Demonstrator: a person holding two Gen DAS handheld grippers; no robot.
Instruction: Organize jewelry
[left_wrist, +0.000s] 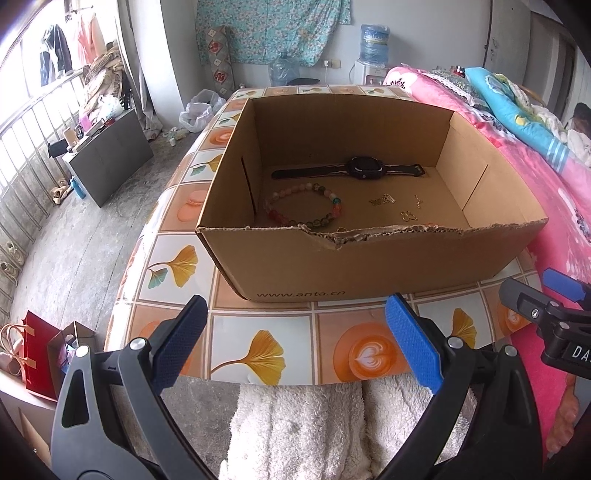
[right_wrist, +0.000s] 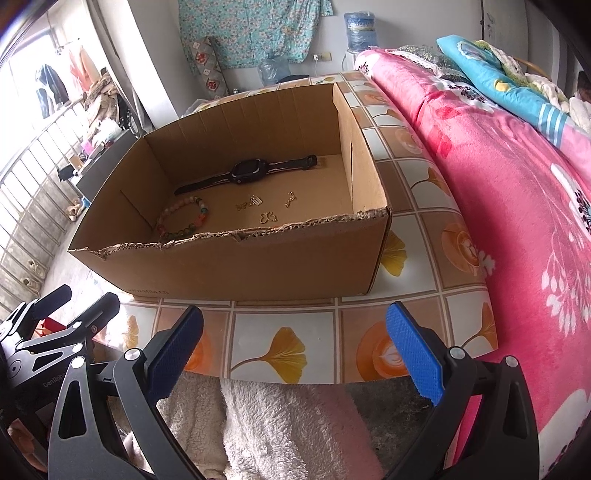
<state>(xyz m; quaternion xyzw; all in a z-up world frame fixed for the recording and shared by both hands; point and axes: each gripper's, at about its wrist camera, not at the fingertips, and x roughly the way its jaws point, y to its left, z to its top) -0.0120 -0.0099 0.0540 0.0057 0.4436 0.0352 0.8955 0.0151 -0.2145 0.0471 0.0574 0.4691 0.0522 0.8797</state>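
Note:
An open cardboard box (left_wrist: 295, 266) (right_wrist: 258, 262) stands on the tiled table. Inside lie a black watch (left_wrist: 360, 169) (right_wrist: 245, 170), a beaded bracelet (left_wrist: 301, 208) (right_wrist: 183, 219) and several small gold pieces (left_wrist: 384, 200) (right_wrist: 267, 217). My left gripper (left_wrist: 295, 339) is open and empty, held back at the table's near edge, in front of the box. My right gripper (right_wrist: 295, 343) is open and empty, also at the near edge. The right gripper shows at the right of the left wrist view (left_wrist: 554, 306); the left gripper shows at the lower left of the right wrist view (right_wrist: 55, 332).
The table (left_wrist: 258, 350) (right_wrist: 288, 339) has a patterned tile cloth. A pink bed cover (left_wrist: 554, 177) (right_wrist: 517, 206) lies close along the right side. A white fleece cloth (left_wrist: 295, 424) (right_wrist: 277, 424) is below the grippers. Floor, a red bag (left_wrist: 37, 354) and a railing lie to the left.

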